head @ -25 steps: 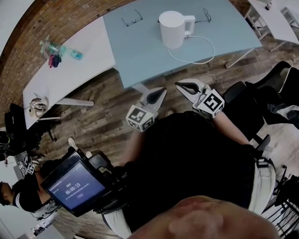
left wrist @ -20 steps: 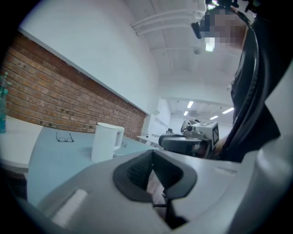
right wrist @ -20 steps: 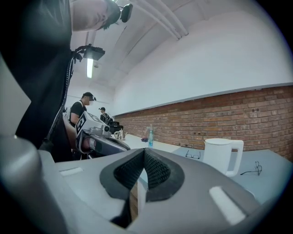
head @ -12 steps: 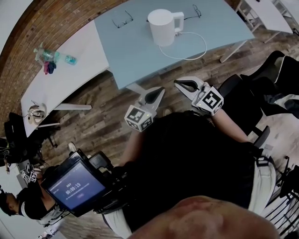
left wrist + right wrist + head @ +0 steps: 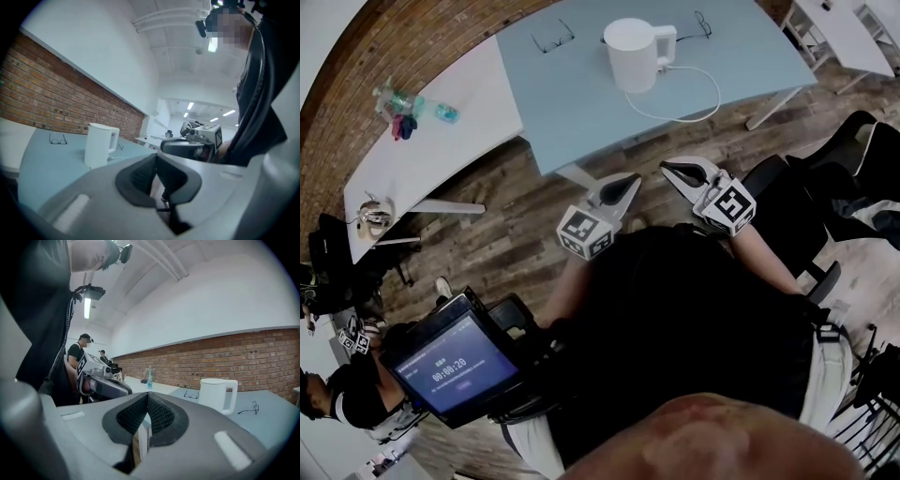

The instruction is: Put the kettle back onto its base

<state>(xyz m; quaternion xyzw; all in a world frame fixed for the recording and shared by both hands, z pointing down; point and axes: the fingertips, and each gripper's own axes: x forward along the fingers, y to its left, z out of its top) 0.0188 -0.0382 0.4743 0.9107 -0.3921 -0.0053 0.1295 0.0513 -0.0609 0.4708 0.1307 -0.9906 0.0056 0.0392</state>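
Observation:
A white kettle (image 5: 633, 52) stands upright on the blue-grey table (image 5: 572, 103), its handle to the right, and a white cord (image 5: 694, 98) loops from beside it. No separate base shows; whether one sits under the kettle I cannot tell. My left gripper (image 5: 628, 181) and right gripper (image 5: 670, 169) hover side by side over the wooden floor, short of the table's near edge, both shut and empty. In the left gripper view the kettle (image 5: 99, 144) stands ahead to the left. It (image 5: 216, 394) appears ahead to the right in the right gripper view.
Two pairs of glasses (image 5: 553, 39) (image 5: 701, 23) lie on the blue-grey table behind the kettle. A white table (image 5: 422, 159) at the left carries a bottle (image 5: 405, 99). Dark chairs (image 5: 853, 178) stand at the right. A tablet with a timer (image 5: 455, 366) sits low at the left.
The view has shifted slightly. Both grippers stay shut and side by side, and the kettle has not moved.

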